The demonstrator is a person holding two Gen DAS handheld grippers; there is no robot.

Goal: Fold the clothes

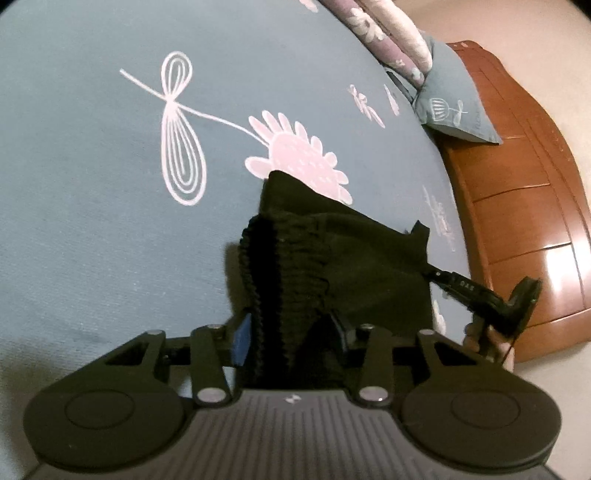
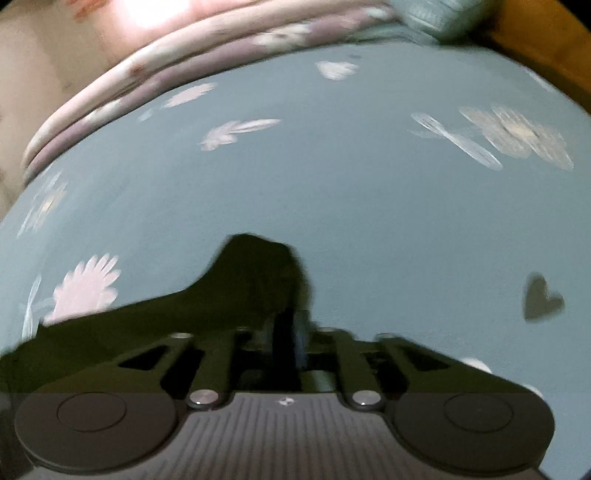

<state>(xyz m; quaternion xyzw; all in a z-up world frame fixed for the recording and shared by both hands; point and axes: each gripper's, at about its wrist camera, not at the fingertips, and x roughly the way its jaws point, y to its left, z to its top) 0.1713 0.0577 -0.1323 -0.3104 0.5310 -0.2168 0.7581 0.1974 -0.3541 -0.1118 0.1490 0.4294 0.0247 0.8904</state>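
A black garment point(image 1: 369, 258) with a ribbed elastic waistband point(image 1: 280, 258) hangs over the blue printed bedsheet point(image 1: 92, 184). In the left wrist view my left gripper point(image 1: 291, 332) is shut on the bunched waistband, and fabric fills the gap between its pads. My right gripper point(image 1: 439, 277) comes in from the right, held by a hand point(image 1: 487, 339), and pinches the garment's far edge. In the blurred right wrist view the garment point(image 2: 147, 321) rises in a peak over my right gripper point(image 2: 288, 332), with dark fabric between its fingers, and trails off to the lower left.
A blue pillow point(image 1: 454, 103) and a folded purple floral quilt point(image 1: 388, 33) lie at the head of the bed. The wooden bed frame point(image 1: 524, 206) runs along the right side. Bare sheet point(image 2: 369, 203) spreads beyond the garment.
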